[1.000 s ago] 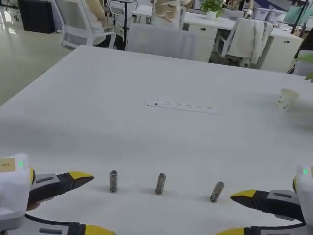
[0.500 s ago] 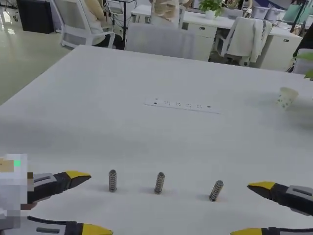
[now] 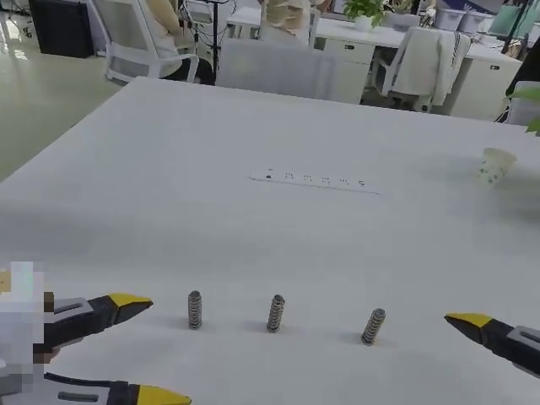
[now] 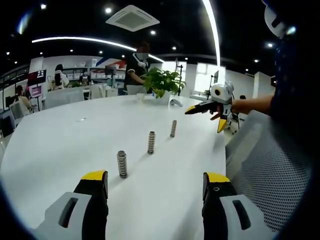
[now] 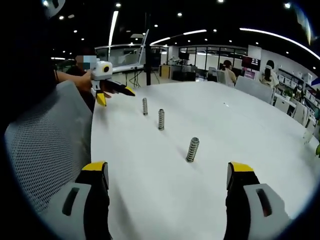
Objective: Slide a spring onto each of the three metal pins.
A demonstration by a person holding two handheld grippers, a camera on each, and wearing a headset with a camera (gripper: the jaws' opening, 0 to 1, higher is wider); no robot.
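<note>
Three springs stand in a row near the front edge of the white bench (image 3: 152,169): the left spring (image 3: 195,310), the middle spring (image 3: 276,313) and the right spring (image 3: 374,326). The first two are upright and the right one leans slightly. Whether a pin runs up inside each cannot be told from these views.

The left gripper (image 3: 148,348) sits just outside the left spring, its yellow-tipped jaws spread wide with nothing between them. The right gripper (image 5: 168,170) is out past the right spring, its jaws also spread and holding nothing. Both are apart from the springs, with the row lying between them.

Farther back on the bench a flat power strip (image 3: 312,181) is set into the surface. A paper cup (image 3: 496,169) stands well off toward the right edge. From the left gripper view a potted plant (image 4: 161,82) shows at the far end of the bench, and a grey mesh chair back (image 4: 265,165) rises close beside the bench edge.

The room is an open office. White office chairs (image 3: 135,42) and desks (image 3: 363,42) stand beyond the bench, and a pale jacket (image 3: 426,67) is draped over one seat. The floor (image 3: 34,93) is glossy and beige, and people are in the background. Long ceiling lights (image 4: 212,25) run overhead beside a square vent (image 4: 132,18).
</note>
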